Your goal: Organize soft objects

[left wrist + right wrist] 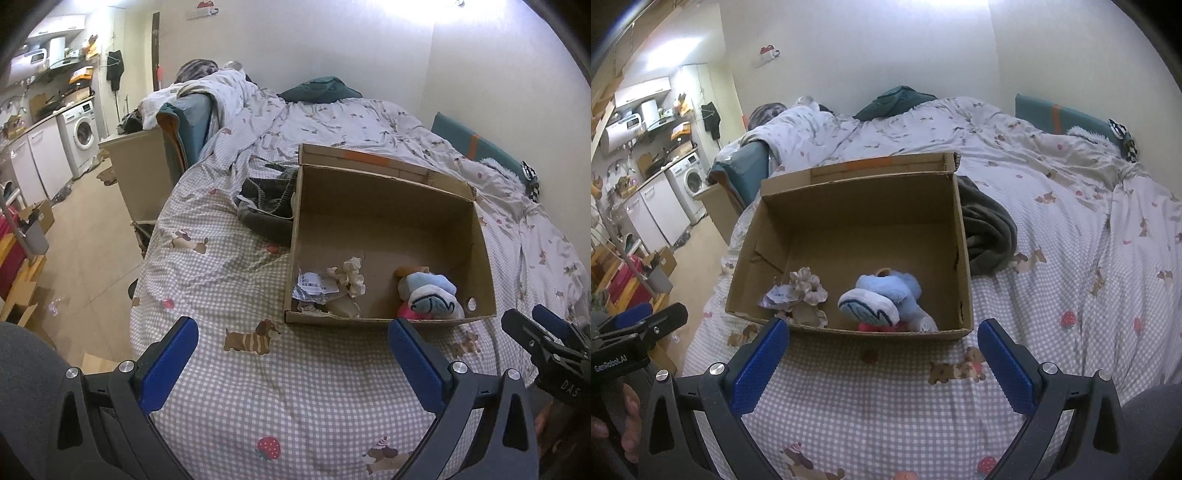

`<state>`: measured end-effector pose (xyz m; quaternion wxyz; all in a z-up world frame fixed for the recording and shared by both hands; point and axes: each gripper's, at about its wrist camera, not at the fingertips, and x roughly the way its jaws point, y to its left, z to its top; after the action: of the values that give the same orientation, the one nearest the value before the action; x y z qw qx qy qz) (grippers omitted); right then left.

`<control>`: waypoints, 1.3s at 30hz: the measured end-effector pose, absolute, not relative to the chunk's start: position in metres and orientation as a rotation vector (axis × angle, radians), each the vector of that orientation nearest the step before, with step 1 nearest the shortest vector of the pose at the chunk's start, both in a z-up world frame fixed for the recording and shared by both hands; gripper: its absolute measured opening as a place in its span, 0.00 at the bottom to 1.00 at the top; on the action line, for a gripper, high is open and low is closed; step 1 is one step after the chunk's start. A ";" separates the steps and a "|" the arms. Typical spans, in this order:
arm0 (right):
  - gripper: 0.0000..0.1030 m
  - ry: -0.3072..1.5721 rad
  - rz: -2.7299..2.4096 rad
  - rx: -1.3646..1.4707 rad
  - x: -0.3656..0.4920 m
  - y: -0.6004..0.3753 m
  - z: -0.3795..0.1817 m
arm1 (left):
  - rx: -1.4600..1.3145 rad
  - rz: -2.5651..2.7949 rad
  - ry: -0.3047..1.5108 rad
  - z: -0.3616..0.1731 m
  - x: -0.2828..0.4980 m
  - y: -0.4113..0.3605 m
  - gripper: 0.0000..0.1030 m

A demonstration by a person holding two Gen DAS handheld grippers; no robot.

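Observation:
An open cardboard box (480, 251) (750, 254) sits on the bed. Inside it lies a blue, white and pink plush toy (430, 293) (882, 299), beside crumpled paper (351, 275) (807, 290). A dark grey soft garment (264, 203) (990, 232) lies on the bed against the box's far side wall. My left gripper (291, 363) is open and empty, just in front of the box. My right gripper (882, 363) is open and empty, also in front of the box; it shows at the right edge of the left wrist view (535, 332).
The bed has a checked sheet (229, 266) with dog prints and a rumpled duvet (997, 140). A dark green cloth (321, 88) lies at the far end. A bedside cabinet (136, 173), washing machine (83, 134) and floor clutter stand left.

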<state>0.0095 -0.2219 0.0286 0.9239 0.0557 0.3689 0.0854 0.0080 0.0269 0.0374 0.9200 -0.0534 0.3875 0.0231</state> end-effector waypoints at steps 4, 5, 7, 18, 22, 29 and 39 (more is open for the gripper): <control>1.00 0.766 0.172 0.121 0.011 -0.222 0.028 | -0.105 0.043 0.800 0.038 0.008 0.026 1.00; 1.00 0.768 0.173 0.122 0.011 -0.222 0.027 | -0.102 0.041 0.801 0.037 0.008 0.025 1.00; 1.00 0.768 0.171 0.118 0.011 -0.222 0.027 | -0.092 0.038 0.802 0.036 0.008 0.023 1.00; 1.00 0.769 0.172 0.116 0.010 -0.222 0.027 | -0.078 0.035 0.815 0.033 0.009 0.019 1.00; 1.00 0.768 0.171 0.114 0.011 -0.222 0.027 | -0.076 0.033 0.815 0.032 0.009 0.019 1.00; 1.00 0.768 0.171 0.115 0.011 -0.222 0.027 | -0.075 0.032 0.815 0.031 0.009 0.020 1.00; 1.00 0.769 0.169 0.112 0.011 -0.222 0.026 | -0.074 0.031 0.816 0.031 0.009 0.020 1.00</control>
<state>0.0108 -0.2216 0.0264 0.9219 0.0546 0.3746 0.0825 0.0093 0.0200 0.0310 0.9172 -0.0358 0.3966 0.0148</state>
